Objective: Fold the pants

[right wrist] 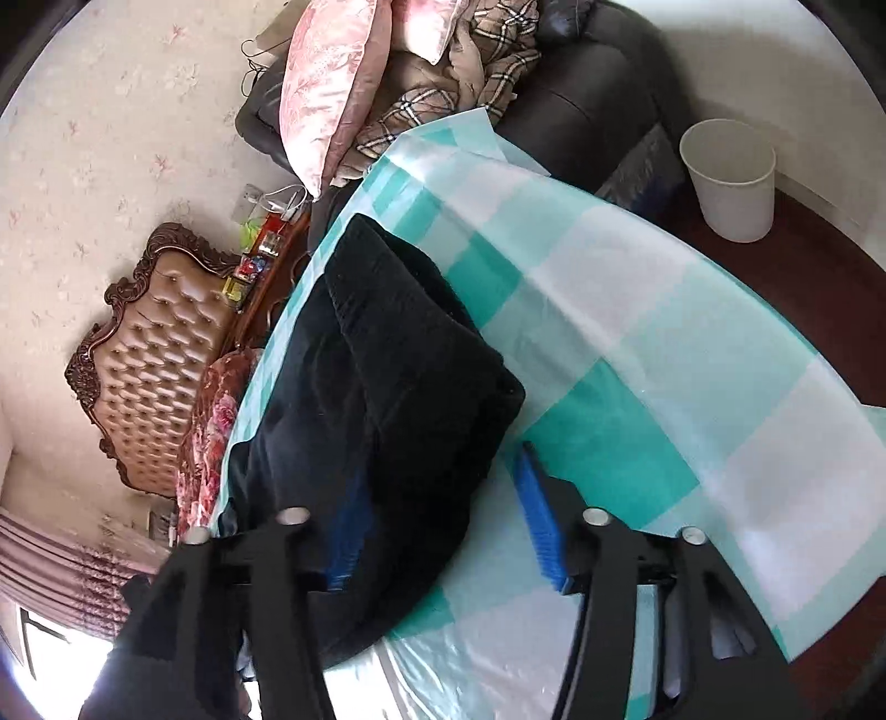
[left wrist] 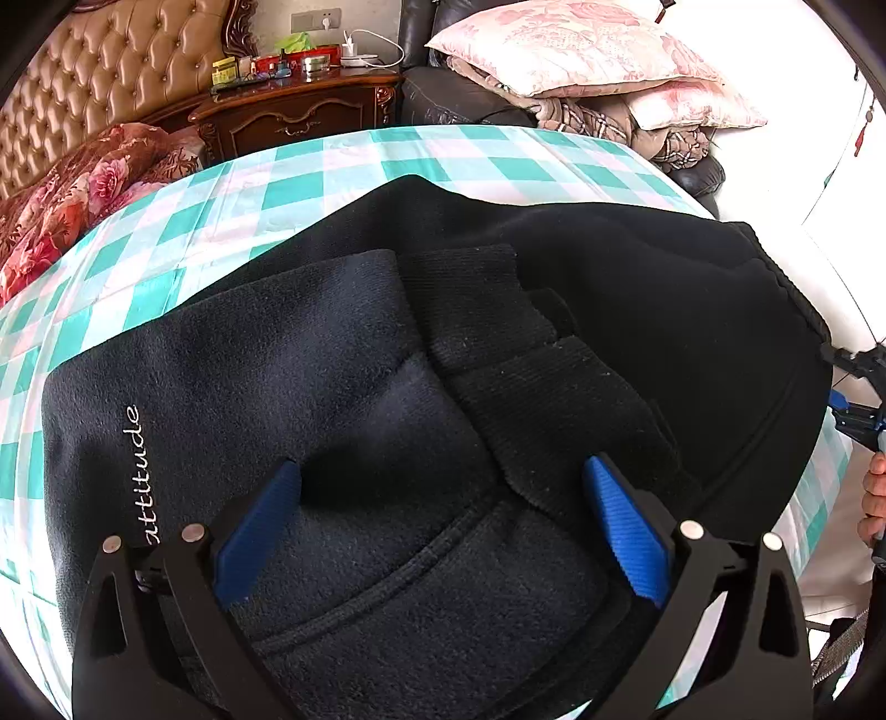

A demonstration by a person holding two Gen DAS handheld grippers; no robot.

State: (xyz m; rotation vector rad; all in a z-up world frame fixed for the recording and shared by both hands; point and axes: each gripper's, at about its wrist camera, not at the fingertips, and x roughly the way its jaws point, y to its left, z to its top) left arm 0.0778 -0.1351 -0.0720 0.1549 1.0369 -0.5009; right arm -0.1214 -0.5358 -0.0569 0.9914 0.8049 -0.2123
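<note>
The left gripper (left wrist: 440, 520) hangs low over the dark navy fleece pants (left wrist: 343, 387), its blue-padded fingers (left wrist: 257, 531) spread wide apart with nothing between them; the fabric lies directly beneath and fills most of that view. Just ahead of the fingertips sit the two ribbed cuffs (left wrist: 487, 332), overlapping on top of the folded body of the pants, and white script lettering (left wrist: 145, 476) runs along the cloth to the left of the left finger.

The right gripper (right wrist: 437, 515) is also spread open. Its left finger reaches over the near edge of the pants (right wrist: 410, 387), while its right finger (right wrist: 540, 520) lies beside the garment over the teal-and-white checked cloth (right wrist: 664, 354); whether either pad touches the fabric I cannot tell. The pants lie as a folded bundle stretching away from this gripper along the cloth.

Beyond the checked cloth (left wrist: 310, 177) stand a carved wooden nightstand (left wrist: 299, 111), a tufted headboard (left wrist: 111, 72) and pink floral pillows (left wrist: 587, 50). A white wastebasket (right wrist: 728, 177) stands on the dark floor.
</note>
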